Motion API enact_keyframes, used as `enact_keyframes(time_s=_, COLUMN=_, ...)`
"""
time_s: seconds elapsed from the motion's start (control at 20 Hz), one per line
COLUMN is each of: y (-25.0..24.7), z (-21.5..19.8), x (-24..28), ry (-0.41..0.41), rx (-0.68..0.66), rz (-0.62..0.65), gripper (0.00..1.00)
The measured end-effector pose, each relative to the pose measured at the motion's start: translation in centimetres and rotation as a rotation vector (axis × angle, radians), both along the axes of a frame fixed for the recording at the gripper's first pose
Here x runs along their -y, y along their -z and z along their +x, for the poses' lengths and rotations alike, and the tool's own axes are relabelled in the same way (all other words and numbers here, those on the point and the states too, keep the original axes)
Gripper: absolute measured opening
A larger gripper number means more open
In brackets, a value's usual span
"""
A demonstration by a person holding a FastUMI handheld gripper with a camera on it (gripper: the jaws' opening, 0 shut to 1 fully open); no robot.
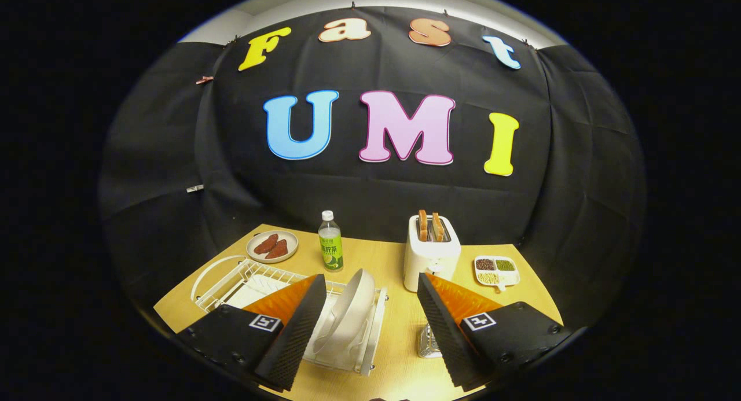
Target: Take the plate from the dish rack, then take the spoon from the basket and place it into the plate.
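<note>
The plate (350, 308) stands on edge in the dish rack (243, 279), leaning a little, so the first step of the task is not yet done. The hand-held gripper (370, 326) hovers above the near end of the rack with its fingers spread wide apart and nothing between them; the plate shows in the gap, closer to the left finger than to the right one, and neither finger touches it.

Taking the rack as the landmark: to its right, partly hidden behind the right finger, sits a small wire mesh basket (428, 343) on the bench (399, 354). This is probably the basket that holds the spoon, but the spoon itself is hidden and cannot be made out. Behind the rack stands a green-labelled bottle (330, 242), and further back to the left of it a small dish (272, 246) with reddish-brown pieces of food. To the rear right of the rack is a white toaster (431, 250) with two slices of toast standing in its slots, and beyond that a divided tray (496, 269) of beans.

As a judgement, the task is at its very start: the plate must be gripped and lifted out, set down on the bench, and then the spoon fetched from the basket and laid in it.
</note>
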State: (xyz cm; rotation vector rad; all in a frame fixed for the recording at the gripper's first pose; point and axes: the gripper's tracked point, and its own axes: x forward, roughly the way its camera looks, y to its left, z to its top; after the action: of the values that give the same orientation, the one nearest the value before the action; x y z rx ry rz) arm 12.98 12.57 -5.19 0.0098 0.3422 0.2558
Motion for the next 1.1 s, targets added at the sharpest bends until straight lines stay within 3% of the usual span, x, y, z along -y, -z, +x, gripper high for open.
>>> enact_keyframes(time_s=0.25, y=4.5, z=2.5, x=-0.3, ry=0.057, rx=-0.178, rz=0.026, gripper=0.98)
enact_keyframes(time_s=0.55, y=9.4, z=3.8, x=-2.4, ry=0.041, rx=-0.382, rz=0.039, gripper=0.99)
enact_keyframes(time_s=0.65, y=10.2, z=4.0, x=-3.0, ry=0.033, rx=-0.411, rz=0.042, gripper=0.92)
enact_keyframes(time_s=0.75, y=10.8, z=3.9, x=-3.4, ry=0.027, rx=-0.436, rz=0.039, gripper=0.79)
enact_keyframes(time_s=0.85, y=11.3, z=3.5, x=-3.6, ry=0.037, rx=-0.468, rz=0.030, gripper=0.58)
enact_keyframes(time_s=1.1, y=11.9, z=3.4, x=-4.3, ry=0.080, rx=-0.547, rz=0.043, gripper=0.40)
